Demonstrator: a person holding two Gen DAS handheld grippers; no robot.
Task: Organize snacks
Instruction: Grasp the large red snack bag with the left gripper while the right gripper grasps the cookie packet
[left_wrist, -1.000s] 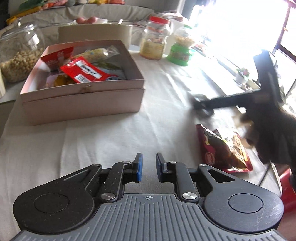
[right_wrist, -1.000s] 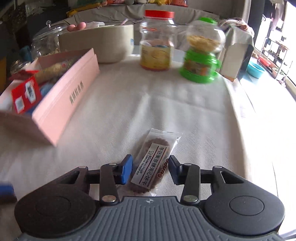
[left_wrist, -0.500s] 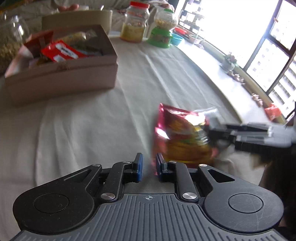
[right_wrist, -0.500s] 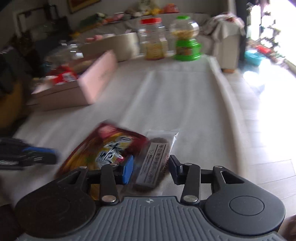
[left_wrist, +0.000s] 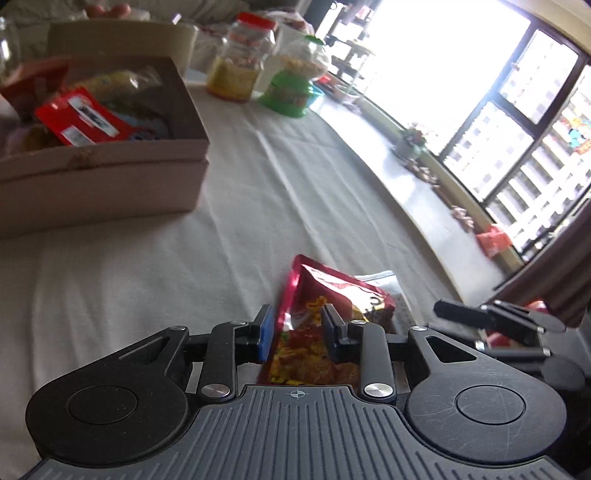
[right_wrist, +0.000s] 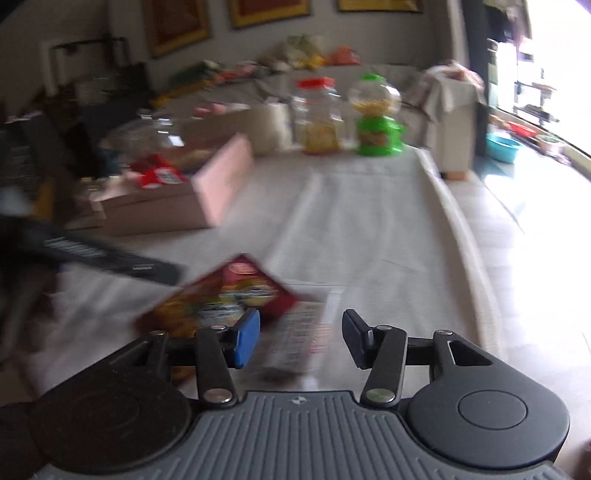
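White cloth covers the whole table (left_wrist: 295, 184), with big bright windows (left_wrist: 517, 110) off to your right. From your left wrist cam, your left gripper (left_wrist: 298, 334) has its jaws parted with the red snack bag (left_wrist: 325, 325) sitting between the blue pads, though you can't tell if they actually touch it. A clear-wrapped packet (left_wrist: 384, 280) peeks out from under the bag's far side. Up left, the pink box (left_wrist: 103, 177) is already loaded with snacks, and a red-lidded jar (left_wrist: 240, 62) and a green candy dispenser (left_wrist: 295, 85) stand behind it.

Right wrist cam is pretty blurry. Your right gripper (right_wrist: 301, 341) is spread wide, holding nothing, with the clear packet (right_wrist: 299, 339) lying on the cloth between its fingers. The red bag (right_wrist: 229, 295) sits tilted just left of it, and the left gripper's dark finger (right_wrist: 110, 258) reaches in toward that bag.
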